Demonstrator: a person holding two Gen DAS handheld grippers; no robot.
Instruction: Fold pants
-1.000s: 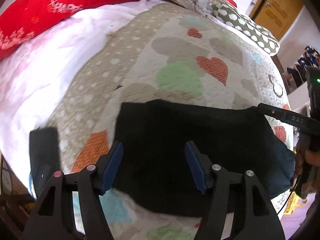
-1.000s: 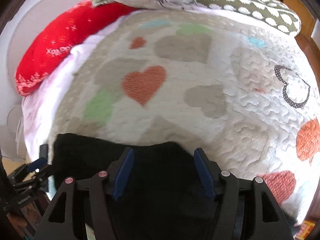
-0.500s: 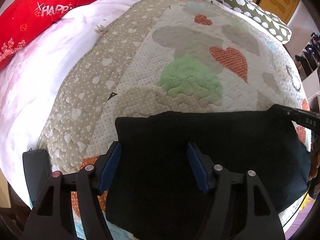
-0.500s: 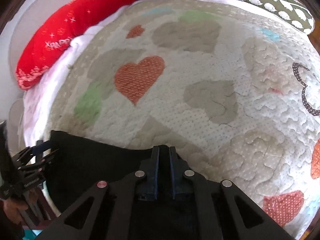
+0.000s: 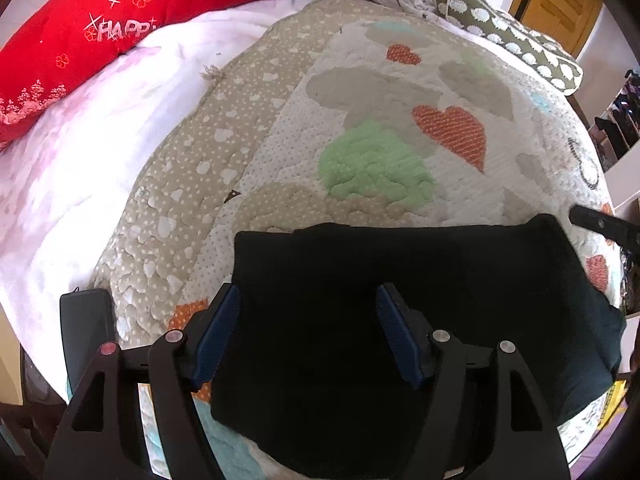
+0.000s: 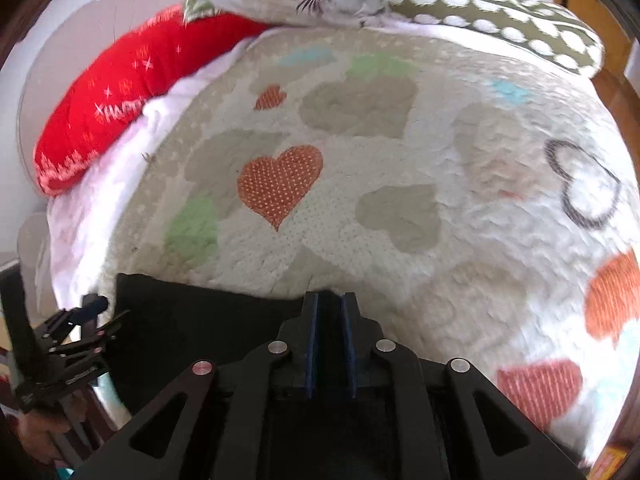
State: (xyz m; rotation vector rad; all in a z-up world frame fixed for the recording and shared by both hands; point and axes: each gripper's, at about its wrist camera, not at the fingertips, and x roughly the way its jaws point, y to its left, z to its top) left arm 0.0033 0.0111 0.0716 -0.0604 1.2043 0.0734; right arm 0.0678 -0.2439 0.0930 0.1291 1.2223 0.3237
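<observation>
The black pants [image 5: 420, 300] lie folded in a flat block on the heart-patterned quilt [image 5: 380, 128], near its front edge. My left gripper [image 5: 308, 332] is open, its blue-padded fingers straddling the left part of the pants just above the cloth. My right gripper [image 6: 330, 332] is shut on the far right edge of the pants [image 6: 192, 320], with dark cloth between its pads. The right gripper's finger shows at the right edge of the left wrist view [image 5: 600, 226]. The left gripper shows at the lower left of the right wrist view [image 6: 68, 344].
A red pillow [image 5: 80, 36] and a white blanket [image 5: 80, 168] lie at the left. Patterned pillows [image 6: 480, 8] lie along the far side. A dark flat object [image 5: 86, 332] lies at the quilt's front left edge. A wooden door [image 5: 560, 0] stands at the far right.
My right gripper has closed from open onto the pants' edge. My left gripper stayed open and moved forward over the pants.
</observation>
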